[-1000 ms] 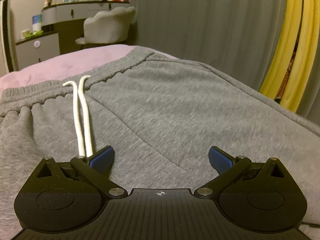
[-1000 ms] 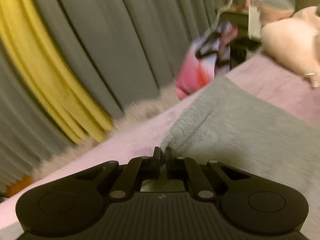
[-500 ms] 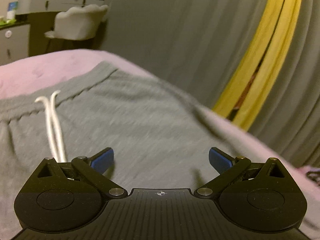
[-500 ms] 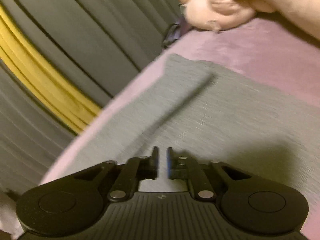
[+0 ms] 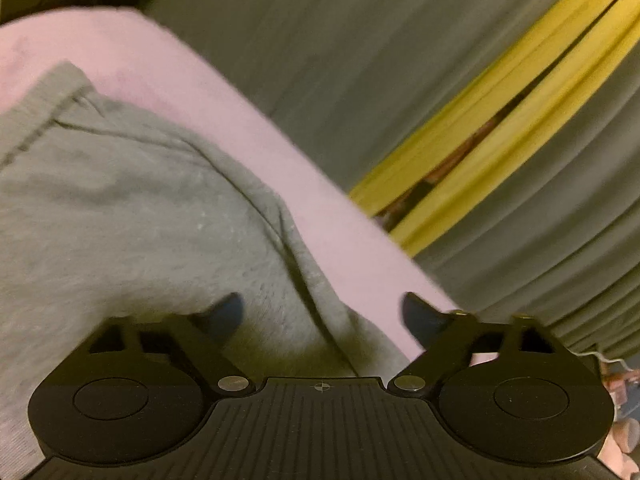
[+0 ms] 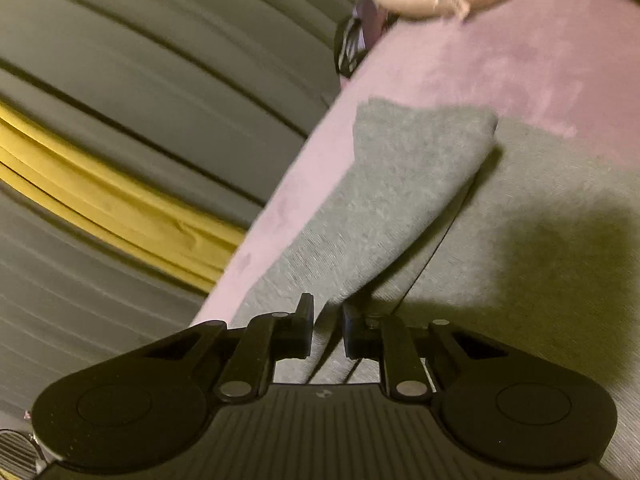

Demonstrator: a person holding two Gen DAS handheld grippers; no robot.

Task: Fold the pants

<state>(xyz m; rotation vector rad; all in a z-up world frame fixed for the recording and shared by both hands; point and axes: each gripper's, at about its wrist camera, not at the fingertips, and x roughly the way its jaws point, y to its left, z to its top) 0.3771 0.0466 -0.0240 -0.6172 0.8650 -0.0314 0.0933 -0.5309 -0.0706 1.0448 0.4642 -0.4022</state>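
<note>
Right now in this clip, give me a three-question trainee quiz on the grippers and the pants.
1. True or false: the left gripper is open, fingers spread wide over the edge of the grey pants.
2. Multiple choice: the pants lie on A) a wooden floor, B) a pink bedcover, C) a glass table.
3. Fill in: behind the bed, between grey curtains, hangs a ______ curtain.

Key
1. True; nothing is held between its blue pads.
2. B.
3. Yellow.

In the right wrist view, the right gripper has a narrow gap, and the folded pant leg reaches into it; a firm grip cannot be confirmed.
</note>
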